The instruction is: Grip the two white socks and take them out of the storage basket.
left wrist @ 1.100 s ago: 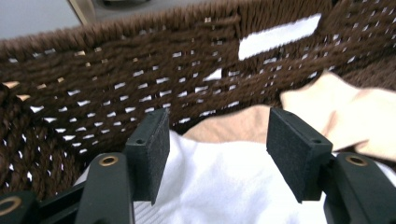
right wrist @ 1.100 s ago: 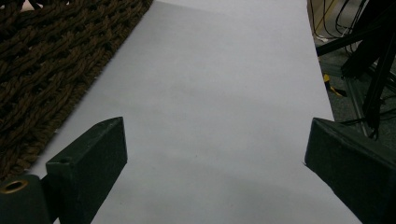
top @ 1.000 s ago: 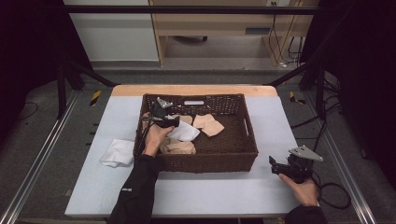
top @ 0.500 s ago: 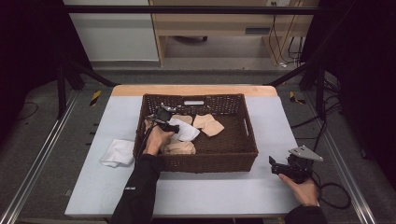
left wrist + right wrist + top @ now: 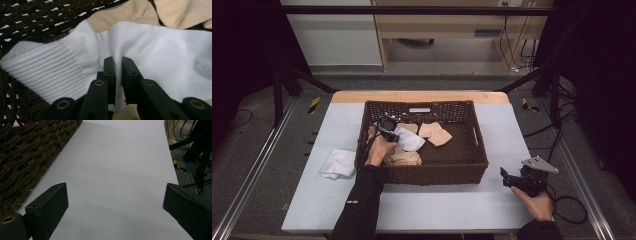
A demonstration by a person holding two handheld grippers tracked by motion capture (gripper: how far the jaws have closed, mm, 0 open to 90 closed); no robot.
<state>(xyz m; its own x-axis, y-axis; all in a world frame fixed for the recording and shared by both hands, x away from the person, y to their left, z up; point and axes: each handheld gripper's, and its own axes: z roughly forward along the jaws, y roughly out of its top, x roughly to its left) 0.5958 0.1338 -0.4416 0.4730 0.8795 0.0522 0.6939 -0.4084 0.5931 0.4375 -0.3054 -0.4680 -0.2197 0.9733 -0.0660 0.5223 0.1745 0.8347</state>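
Note:
A white sock (image 5: 162,57) lies in the dark wicker basket (image 5: 427,172) among beige socks (image 5: 435,133). My left gripper (image 5: 118,62) reaches into the basket's left half (image 5: 398,136). Its jaws have just been closing and now pinch a fold of the white sock (image 5: 411,141) between the pads. My right gripper (image 5: 507,177) rests in a hand at the table's right front, beside the basket. In the right gripper view its jaws (image 5: 115,195) stand wide open over the bare table with nothing between them.
A white cloth (image 5: 338,163) lies on the table left of the basket. Another beige sock (image 5: 404,159) sits by the basket's front wall. The basket's woven side (image 5: 27,152) is close to the right gripper. Cables (image 5: 569,207) trail off the right edge.
The left gripper's jaws have closed on the white sock in the basket. Both hands have stayed where they were.

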